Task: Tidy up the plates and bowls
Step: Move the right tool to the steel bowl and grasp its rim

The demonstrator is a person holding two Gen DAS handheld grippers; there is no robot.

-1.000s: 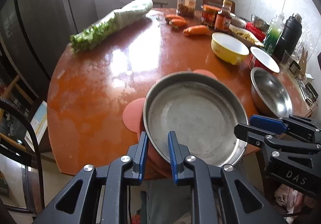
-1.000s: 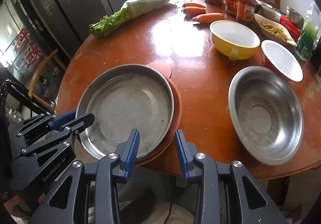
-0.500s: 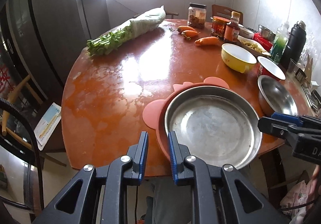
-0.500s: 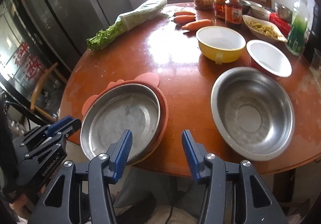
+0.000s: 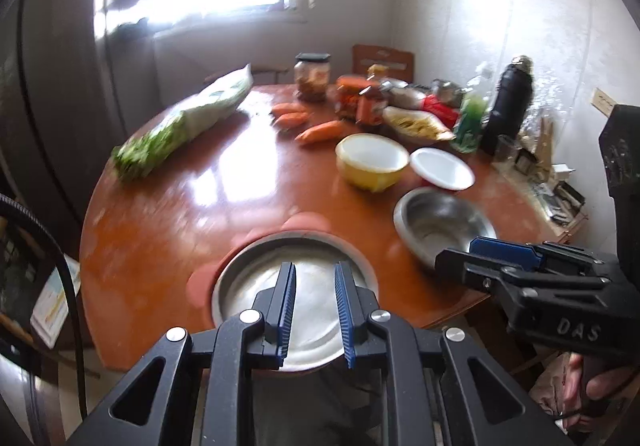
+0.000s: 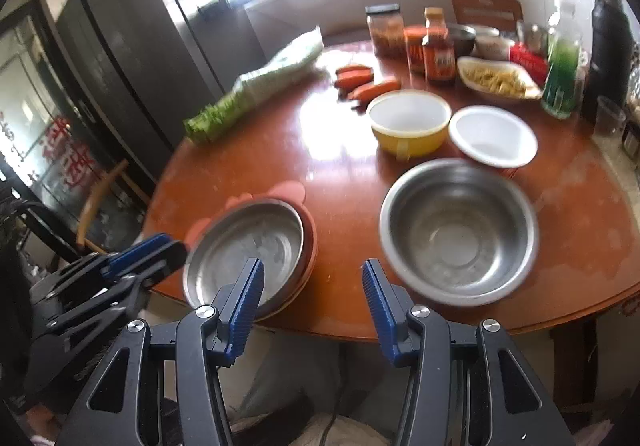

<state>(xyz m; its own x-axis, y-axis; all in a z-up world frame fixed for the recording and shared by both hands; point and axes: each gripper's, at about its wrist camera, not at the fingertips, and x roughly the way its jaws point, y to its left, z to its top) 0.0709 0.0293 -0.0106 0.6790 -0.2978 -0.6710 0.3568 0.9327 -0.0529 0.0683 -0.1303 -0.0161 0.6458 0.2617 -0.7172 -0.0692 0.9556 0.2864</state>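
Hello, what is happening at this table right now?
A person holds a two-finger tool in each hand above the near edge of the round wooden table. Neither tool holds anything: the left tool is nearly shut and empty, and the right tool has just been opening. The flat steel plate sits on a pink silicone plate. The deep steel bowl, yellow bowl and white bowl stand separately.

Motion blur smears the greens point(image 5: 180, 126), jars point(image 5: 352, 94) and carrots point(image 6: 366, 84).
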